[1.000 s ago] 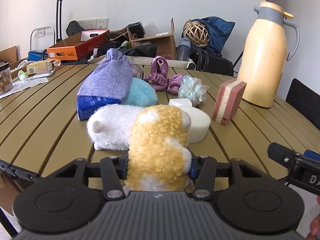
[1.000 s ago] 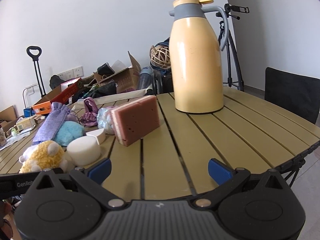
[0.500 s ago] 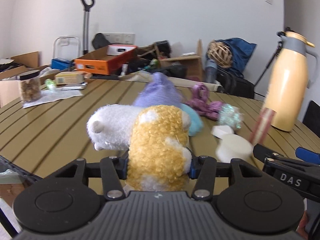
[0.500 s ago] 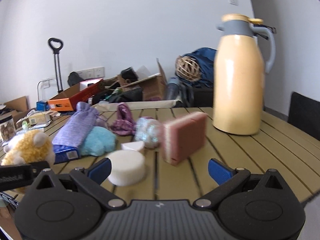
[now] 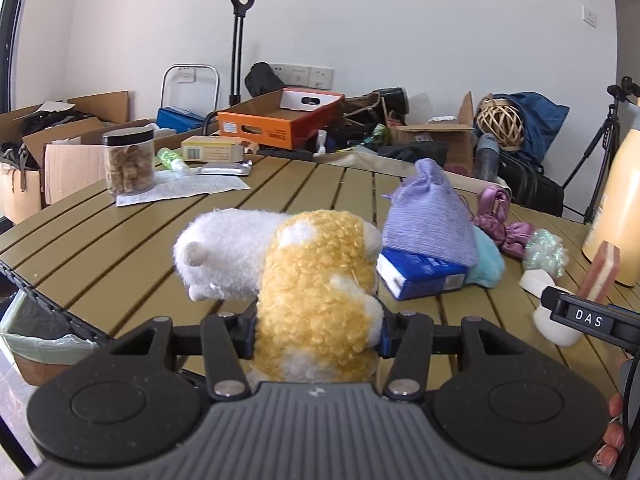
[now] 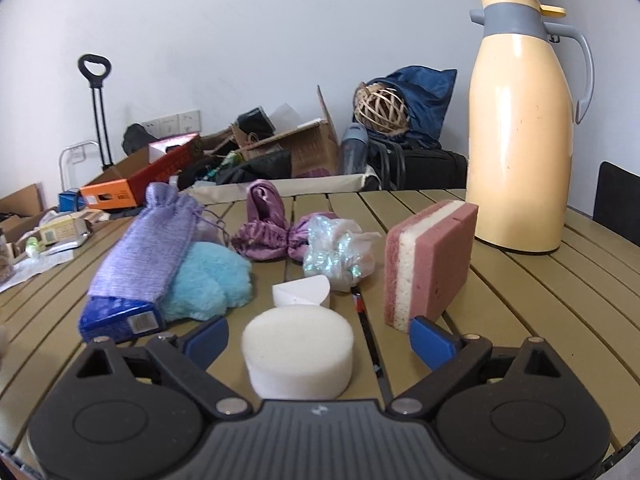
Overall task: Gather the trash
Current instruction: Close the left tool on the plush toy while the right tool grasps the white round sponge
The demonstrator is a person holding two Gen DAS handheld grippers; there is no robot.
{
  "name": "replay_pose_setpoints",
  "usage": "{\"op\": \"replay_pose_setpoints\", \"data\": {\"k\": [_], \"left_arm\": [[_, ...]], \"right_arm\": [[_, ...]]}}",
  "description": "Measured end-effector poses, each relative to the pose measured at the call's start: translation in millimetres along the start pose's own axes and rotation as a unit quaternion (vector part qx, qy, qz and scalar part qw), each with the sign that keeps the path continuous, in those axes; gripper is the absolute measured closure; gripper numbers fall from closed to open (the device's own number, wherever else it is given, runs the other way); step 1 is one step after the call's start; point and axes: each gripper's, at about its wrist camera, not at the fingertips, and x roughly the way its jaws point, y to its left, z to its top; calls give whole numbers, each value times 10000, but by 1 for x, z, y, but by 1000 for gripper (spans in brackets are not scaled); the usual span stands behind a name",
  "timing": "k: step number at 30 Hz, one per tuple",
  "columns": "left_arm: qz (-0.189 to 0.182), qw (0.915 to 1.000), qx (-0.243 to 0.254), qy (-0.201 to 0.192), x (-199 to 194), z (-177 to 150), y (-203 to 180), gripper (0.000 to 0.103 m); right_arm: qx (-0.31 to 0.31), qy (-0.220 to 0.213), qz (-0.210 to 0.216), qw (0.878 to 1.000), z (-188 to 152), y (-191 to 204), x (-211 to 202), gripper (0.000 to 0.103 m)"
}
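Since the earlier frame, we have swung the right hand-held gripper (image 6: 318,338) toward the round white sponge (image 6: 299,350), which now sits on the counter (image 6: 540,304) between its released blue fingers. We keep the left hand-held gripper (image 5: 318,332) clenched on the yellow-and-white plush toy (image 5: 296,276), held left of that sponge, above the counter edge

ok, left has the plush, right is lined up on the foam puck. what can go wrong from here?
1. The right gripper is open around the white foam puck; the pink sponge stands on edge right beside one finger and could get knocked over.
2. The left gripper pinches only the plush toy's rear; soft pile may slip.
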Motion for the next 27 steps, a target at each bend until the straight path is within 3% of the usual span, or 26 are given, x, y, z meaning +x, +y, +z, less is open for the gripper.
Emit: {"op": "replay_pose_setpoints", "data": {"k": [6, 10, 27], "left_arm": [[57, 10000, 54, -18, -1, -1, 3, 52], [51, 10000, 52, -31, -1, 0, 4, 51], [-1, 9997, 176, -194, -14, -1, -4, 51]], "right_arm": [[71, 178, 67, 9998, 1, 1, 10, 23], [-47, 225, 127, 9997, -1, 5, 12, 44], [-426, 104, 299, 9986, 0, 12, -10, 46]]}}
